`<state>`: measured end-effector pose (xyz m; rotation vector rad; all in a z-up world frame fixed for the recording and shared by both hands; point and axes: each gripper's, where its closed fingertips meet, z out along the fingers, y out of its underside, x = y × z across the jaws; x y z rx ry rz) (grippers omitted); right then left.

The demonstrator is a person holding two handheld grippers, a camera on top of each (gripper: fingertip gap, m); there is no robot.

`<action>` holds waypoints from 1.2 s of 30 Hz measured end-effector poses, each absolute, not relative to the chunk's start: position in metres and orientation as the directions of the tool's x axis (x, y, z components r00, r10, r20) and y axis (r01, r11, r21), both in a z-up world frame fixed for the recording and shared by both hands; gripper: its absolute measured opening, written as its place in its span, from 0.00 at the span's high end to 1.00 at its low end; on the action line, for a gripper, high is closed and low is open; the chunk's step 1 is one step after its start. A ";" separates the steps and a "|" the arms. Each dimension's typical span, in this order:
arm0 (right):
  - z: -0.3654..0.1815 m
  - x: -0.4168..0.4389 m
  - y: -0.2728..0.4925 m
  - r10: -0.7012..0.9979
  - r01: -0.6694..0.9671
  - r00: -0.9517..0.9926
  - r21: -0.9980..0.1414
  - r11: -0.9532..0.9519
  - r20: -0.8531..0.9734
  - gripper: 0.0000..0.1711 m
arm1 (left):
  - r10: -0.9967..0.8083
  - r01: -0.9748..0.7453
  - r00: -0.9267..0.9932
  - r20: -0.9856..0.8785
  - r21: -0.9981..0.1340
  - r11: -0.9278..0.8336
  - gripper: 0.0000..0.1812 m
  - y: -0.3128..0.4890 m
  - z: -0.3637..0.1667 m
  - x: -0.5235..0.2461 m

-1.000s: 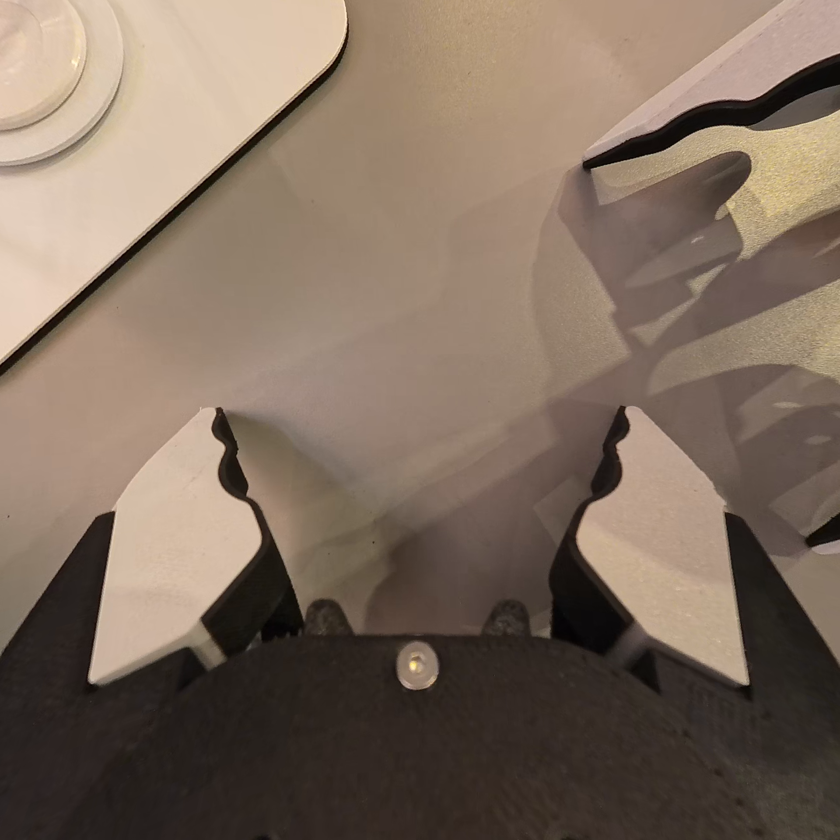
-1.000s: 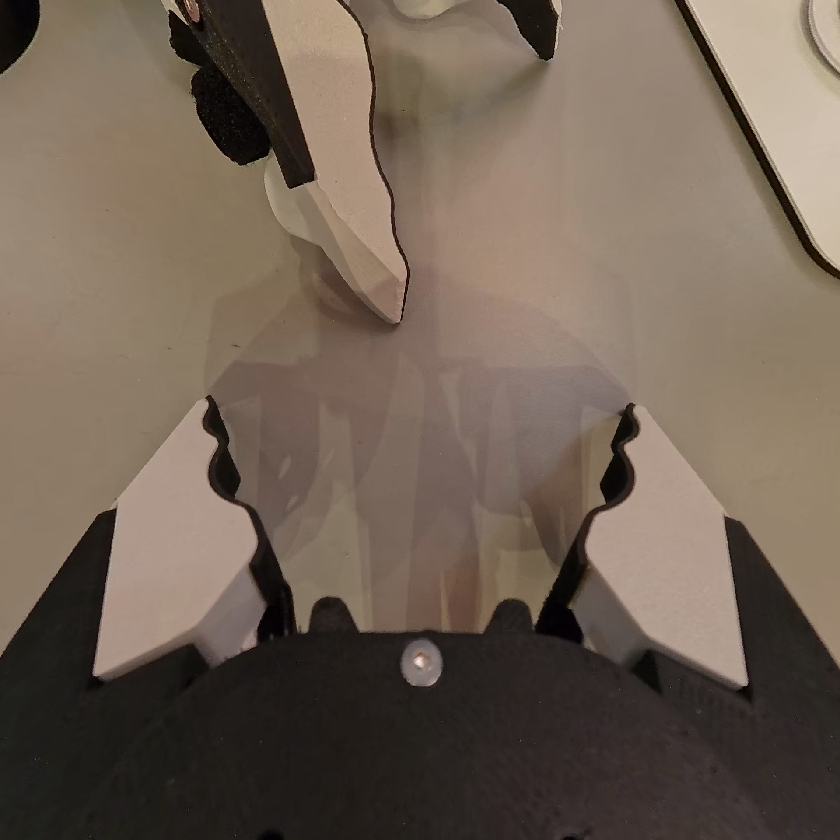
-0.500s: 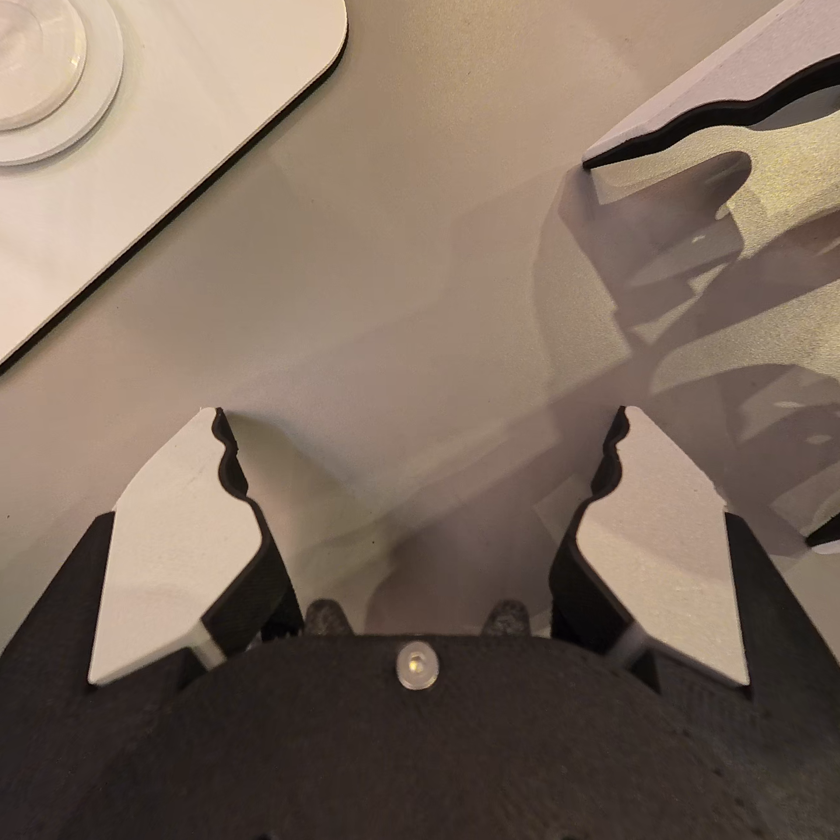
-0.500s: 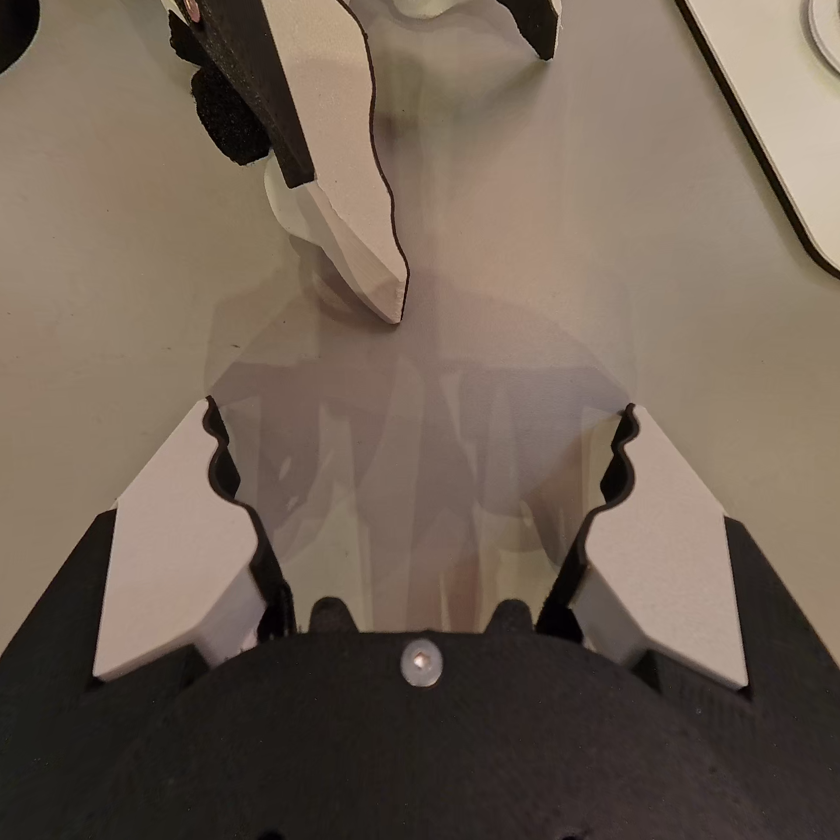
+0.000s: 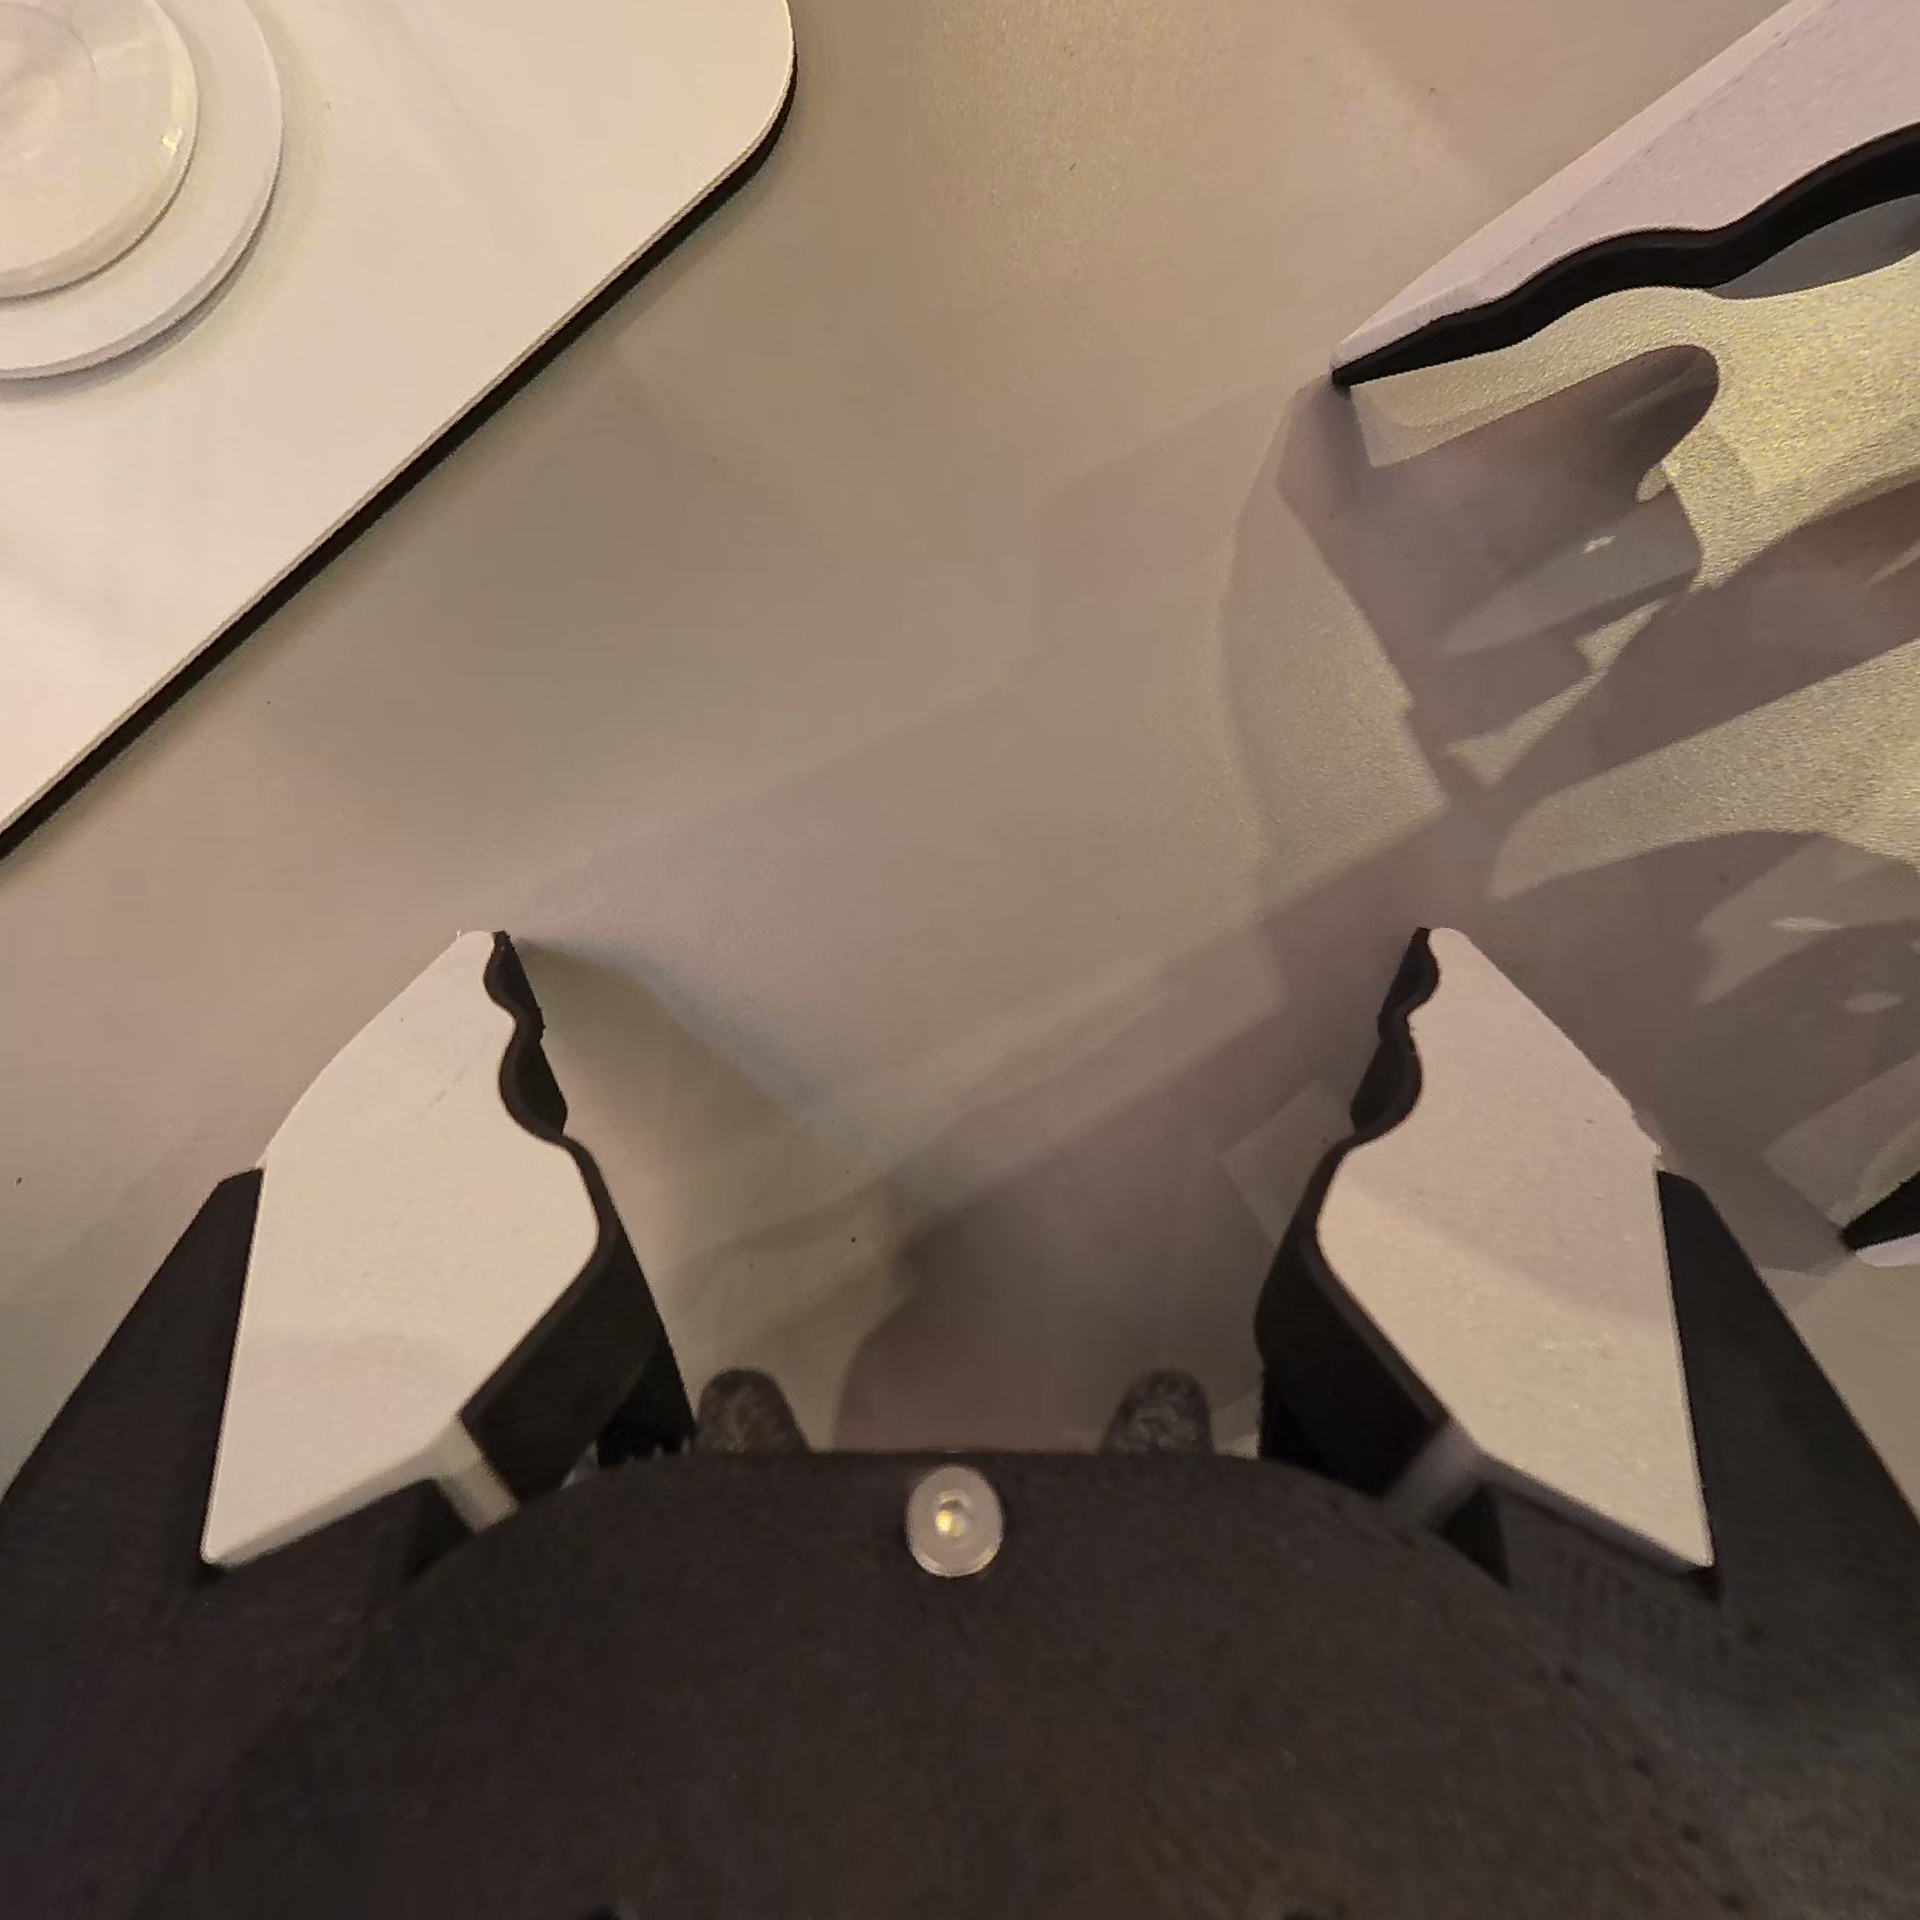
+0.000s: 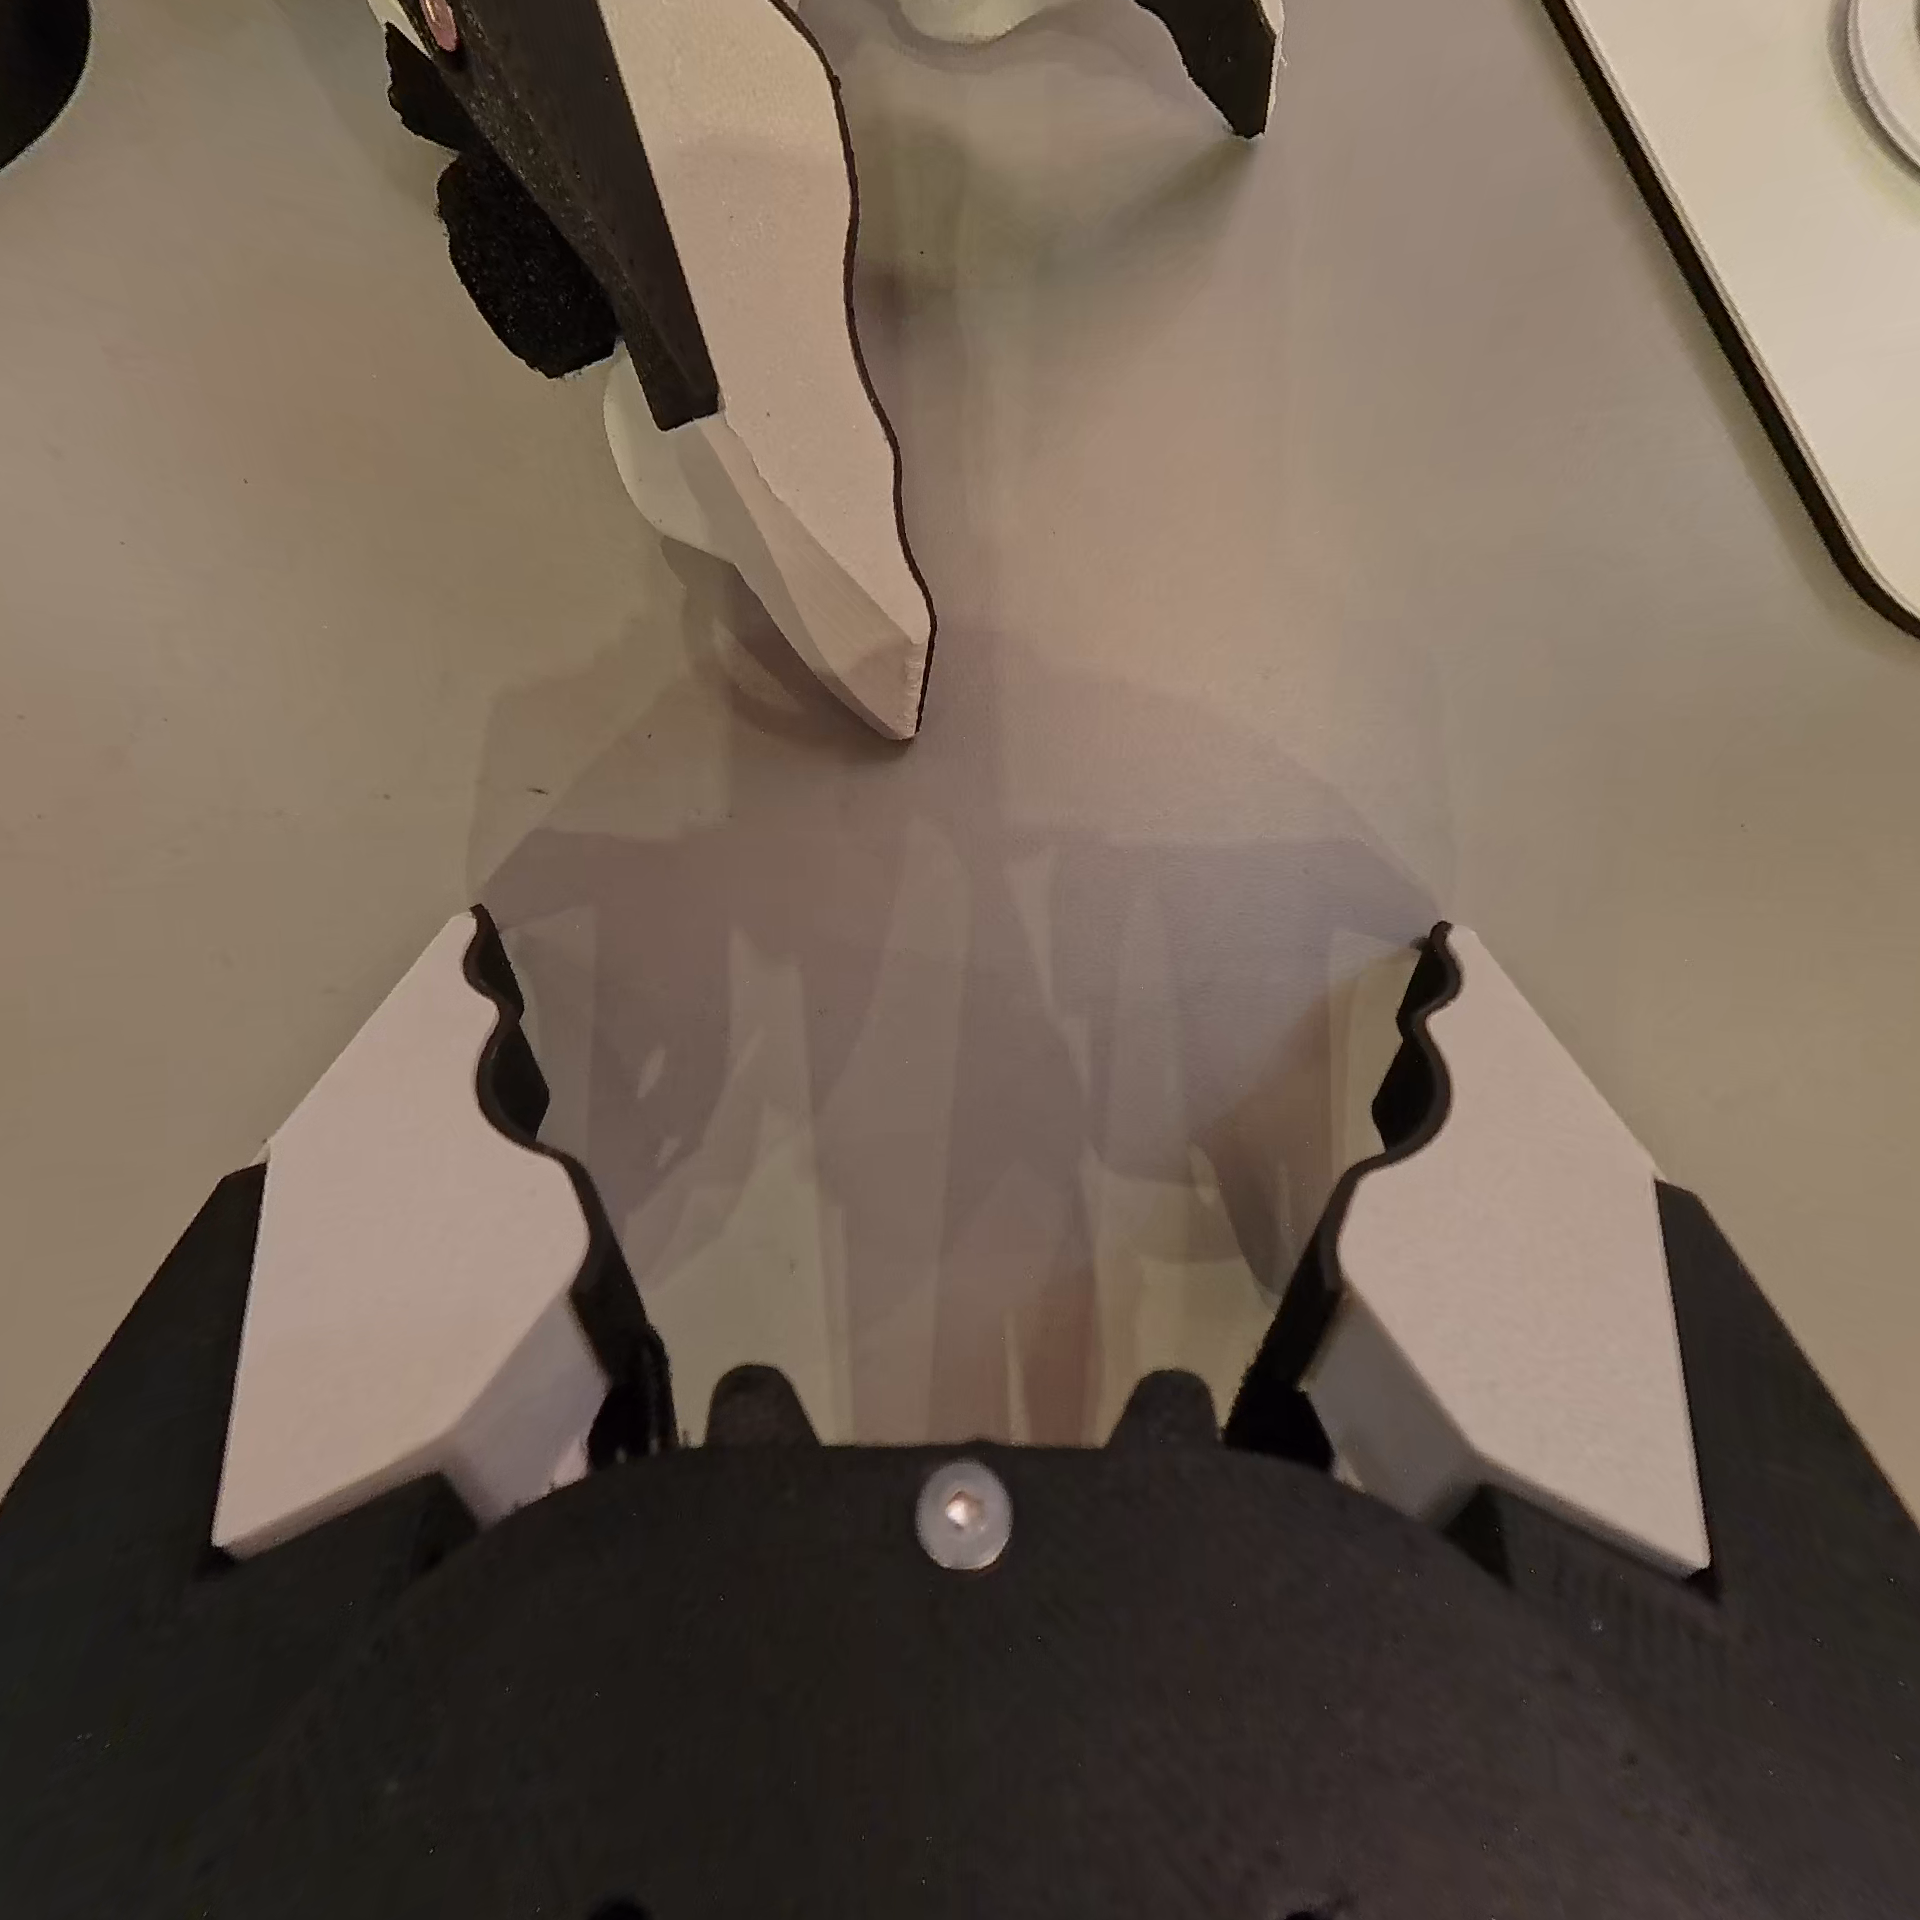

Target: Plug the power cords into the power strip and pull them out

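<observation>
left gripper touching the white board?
Apart. Left wrist view: bare table lies between the open left gripper and the white board.

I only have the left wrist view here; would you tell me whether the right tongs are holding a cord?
Observer: No, the right tongs are wide open, with only bare table between them.
Operator: Is the power strip ahead of them?
Observer: No; only a dark rounded shape at the edge, too cut off to identify.
Operator: Where are my left tongs?
Observer: The left tongs are just ahead, one fingertip angled down near the table.
</observation>
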<state>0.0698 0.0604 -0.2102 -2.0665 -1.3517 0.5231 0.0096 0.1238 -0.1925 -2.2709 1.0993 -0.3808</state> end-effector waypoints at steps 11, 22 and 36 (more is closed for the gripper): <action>-0.224 0.070 0.061 0.916 0.676 0.401 -0.675 -0.295 0.002 0.07 | -0.785 -0.619 0.619 0.003 -0.613 -0.491 0.20 0.122 -0.208 0.007; -0.238 0.070 0.061 0.916 0.676 0.402 -0.675 -0.295 0.002 0.07 | -0.787 -0.621 0.617 0.002 -0.613 -0.489 0.20 0.122 -0.234 0.014; -0.256 0.070 0.061 0.916 0.676 0.401 -0.675 -0.295 0.002 0.07 | -0.788 -0.623 0.616 -0.001 -0.614 -0.486 0.20 0.125 -0.255 0.010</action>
